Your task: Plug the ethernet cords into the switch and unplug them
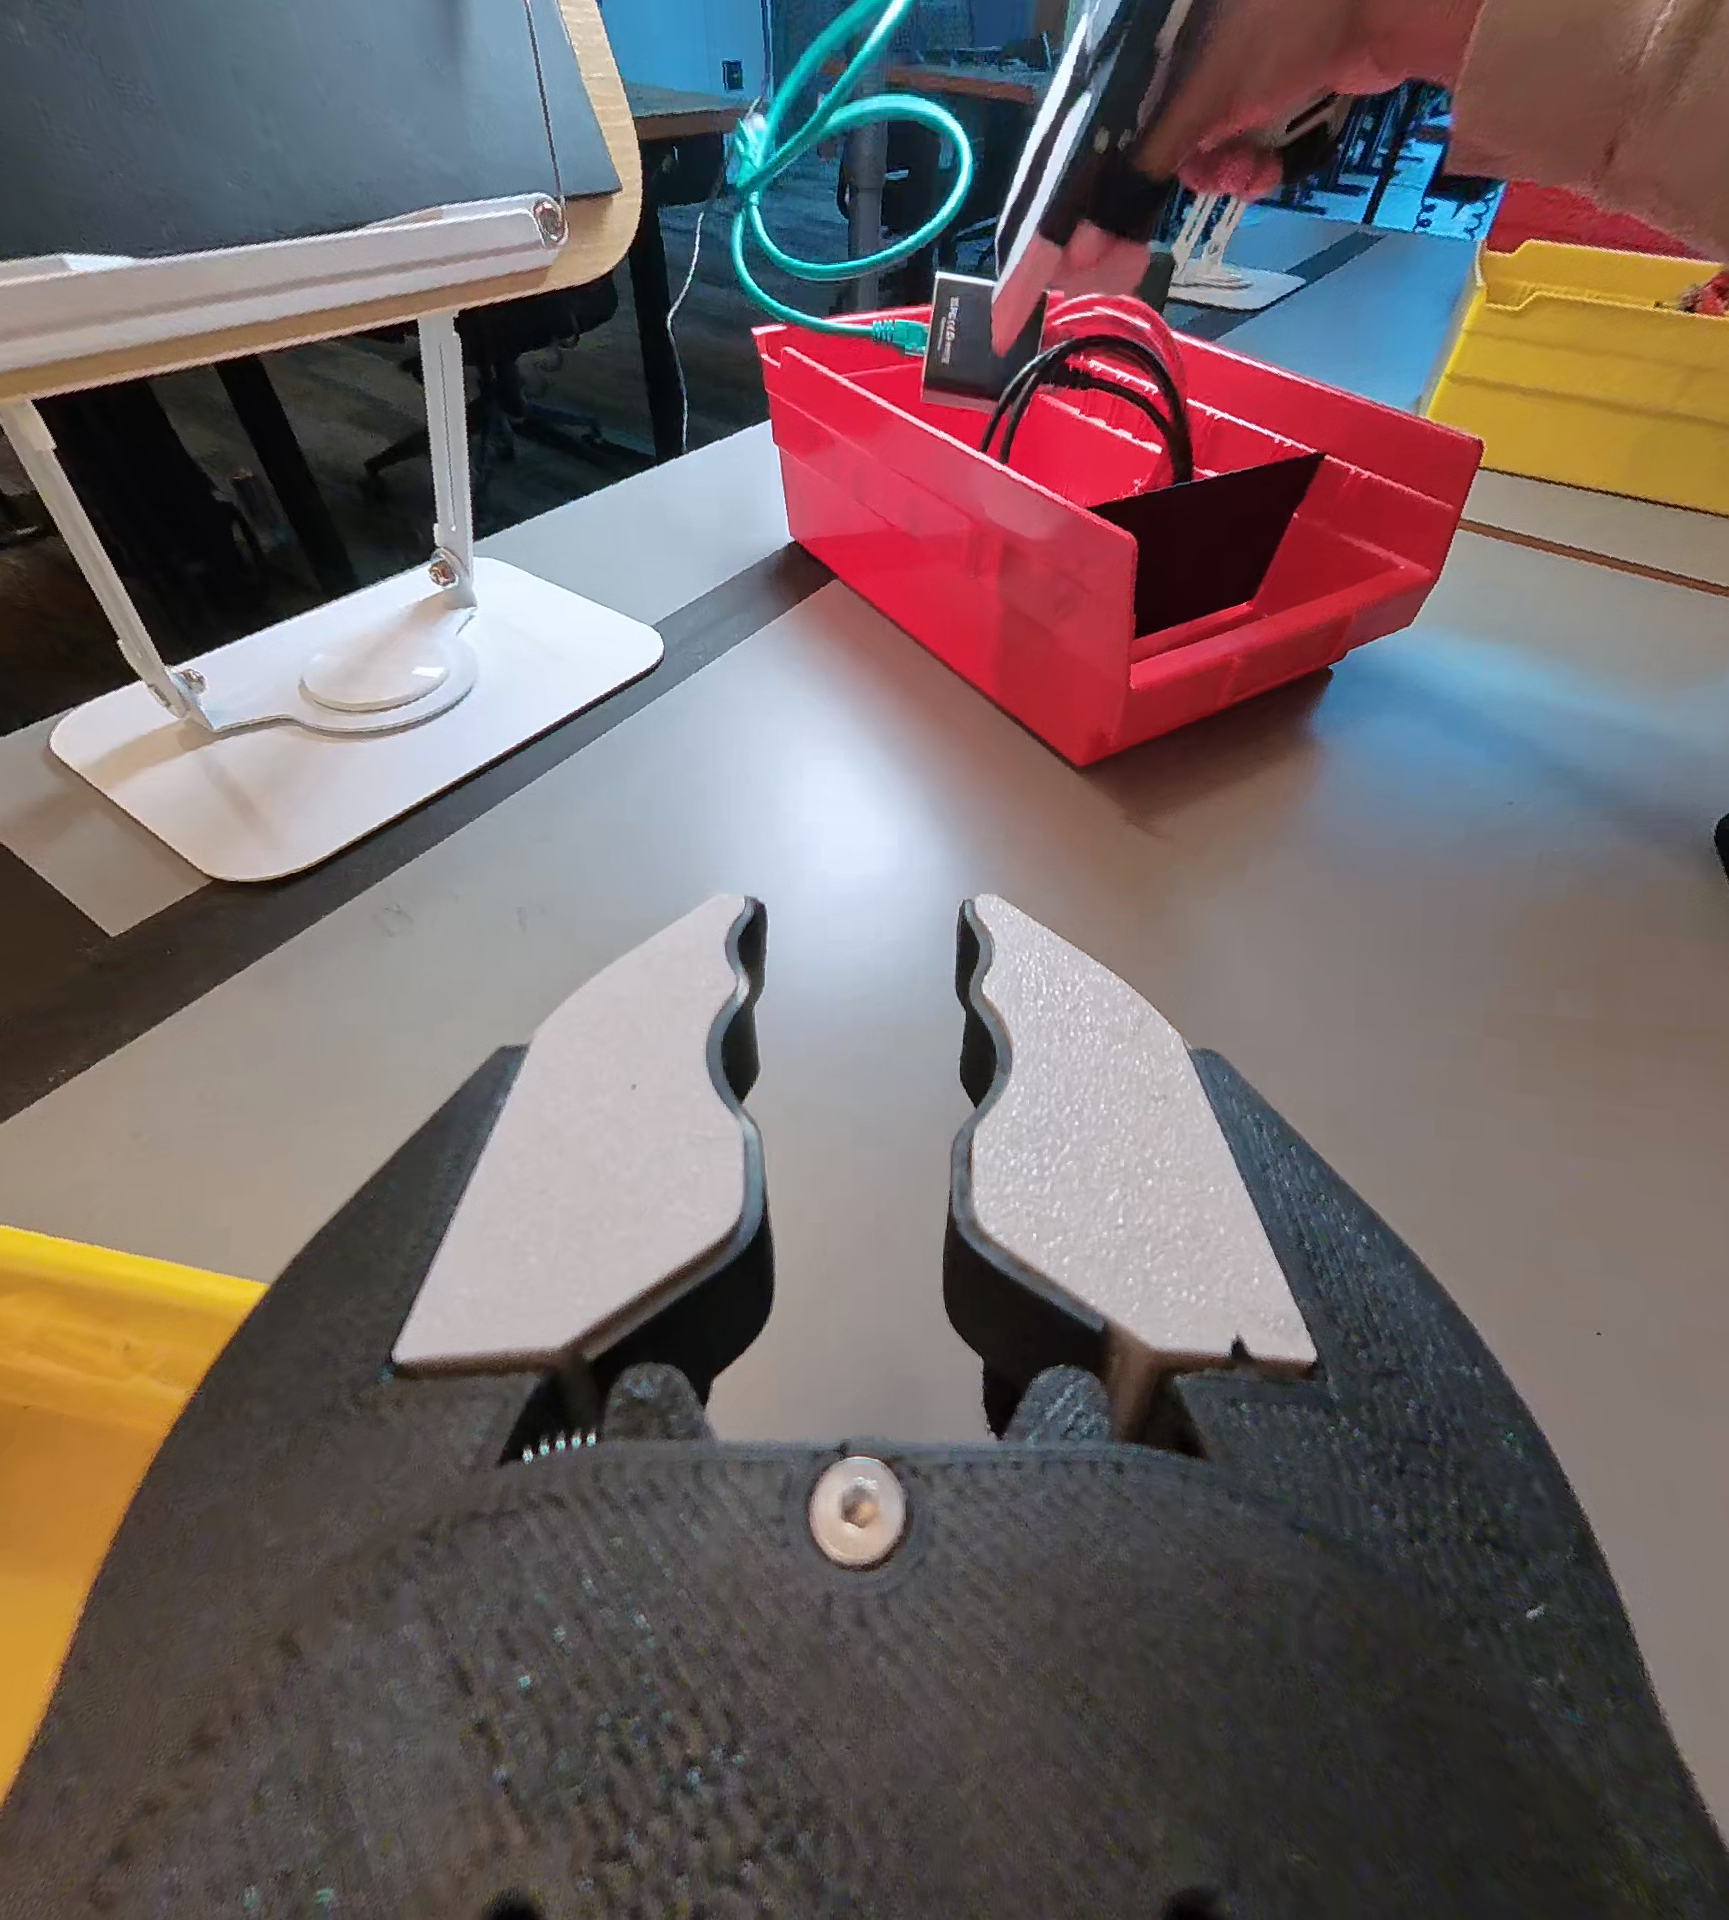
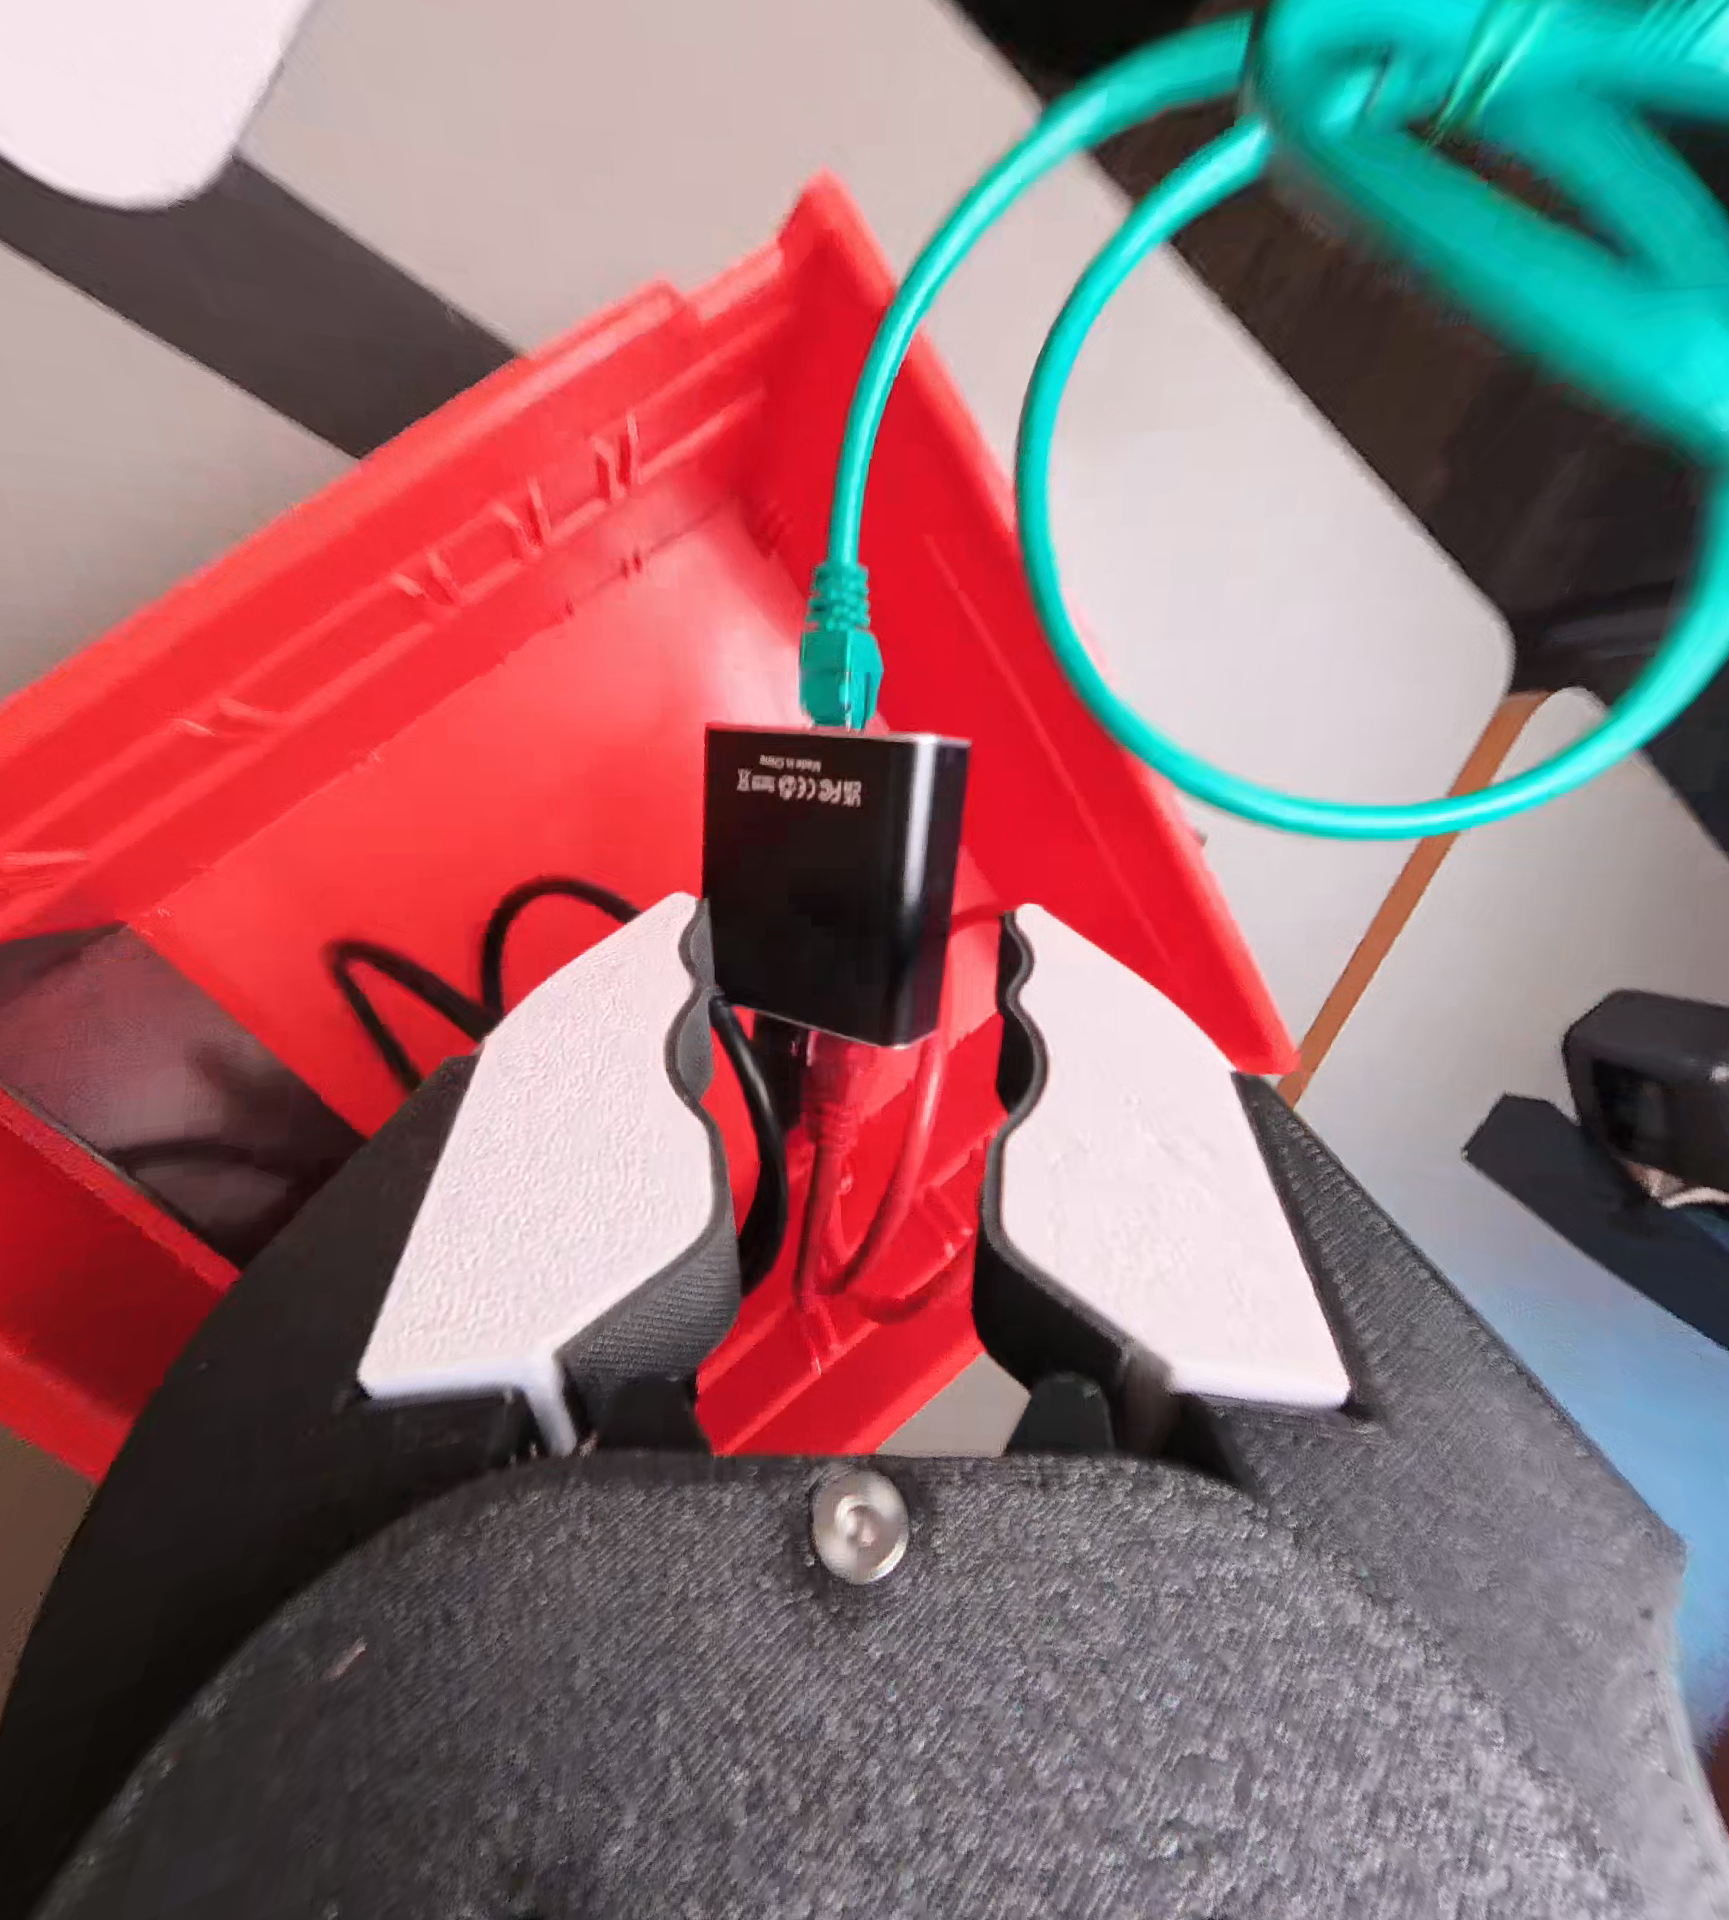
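Hovering your left claw [image 1: 860, 920] parted and empty over the grey counter [image 1: 1203, 935], your right claw [image 2: 855, 935] parted around the black switch [image 2: 829, 883] above the red bin [image 2: 486, 665], green cord [image 2: 839, 665] plugged in at twelve o'clock, red cord [image 2: 829, 1122] at six.

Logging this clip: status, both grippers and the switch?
Left gripper open, empty, over the table. Right gripper open around the switch, above the red bin. Green cord plugged in; red cord and black cable at its near end.

Black switch [image 2: 834, 883] w/ green cord [image 2: 844, 655] plugged, over red bin [image 2: 486, 665].
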The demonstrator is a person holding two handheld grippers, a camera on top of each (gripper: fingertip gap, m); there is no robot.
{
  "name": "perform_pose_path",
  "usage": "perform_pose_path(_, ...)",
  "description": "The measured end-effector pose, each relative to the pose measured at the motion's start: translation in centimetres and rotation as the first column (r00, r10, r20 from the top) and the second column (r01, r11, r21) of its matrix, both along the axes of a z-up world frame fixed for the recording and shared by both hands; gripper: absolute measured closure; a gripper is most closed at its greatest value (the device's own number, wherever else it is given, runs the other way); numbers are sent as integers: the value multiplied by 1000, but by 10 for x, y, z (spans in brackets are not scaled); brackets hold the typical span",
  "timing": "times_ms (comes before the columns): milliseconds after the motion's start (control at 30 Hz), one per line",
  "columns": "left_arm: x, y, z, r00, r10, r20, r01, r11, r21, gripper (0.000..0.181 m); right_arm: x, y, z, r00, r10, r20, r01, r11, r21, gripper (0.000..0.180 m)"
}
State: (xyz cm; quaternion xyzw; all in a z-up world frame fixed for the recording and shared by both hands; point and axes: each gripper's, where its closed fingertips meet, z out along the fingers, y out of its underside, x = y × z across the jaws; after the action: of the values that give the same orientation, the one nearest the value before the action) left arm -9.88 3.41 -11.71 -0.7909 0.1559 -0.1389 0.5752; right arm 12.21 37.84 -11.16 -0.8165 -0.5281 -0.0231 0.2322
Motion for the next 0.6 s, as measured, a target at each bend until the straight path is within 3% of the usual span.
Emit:
perform_pose_path(133, 0, 0, 0, 1000, 4, -5, -4, 1000, 1, 145, -25, -22, 57, 951, 116, -287, -81, 988, 134, 126)
perform_pose_path(233, -2, 0, 2, 1000, 11, -11, -11, 1000, 5, 145, -36, -77, 77, 876, 281, -393, -222, 956, 190, 126)
perform_pose_path(333, -9, -2, 9, 1000, 26, -16, -26, 1000, 9, 145, -30, -144, 46, 857, 431, -283, -398, 902, 170, 126)
perform_pose_path(433, -24, -9, 24, 998, 59, -36, -59, 998, 21, 145, -15, -204, -8, 844, 512, -162, -512, 858, 46, 127)
perform_pose_path(600, -83, -33, 43, 978, 178, -111, -182, 983, -31, 144, 13, -223, -78, 835, 542, 98, -544, 839, 3, 124)
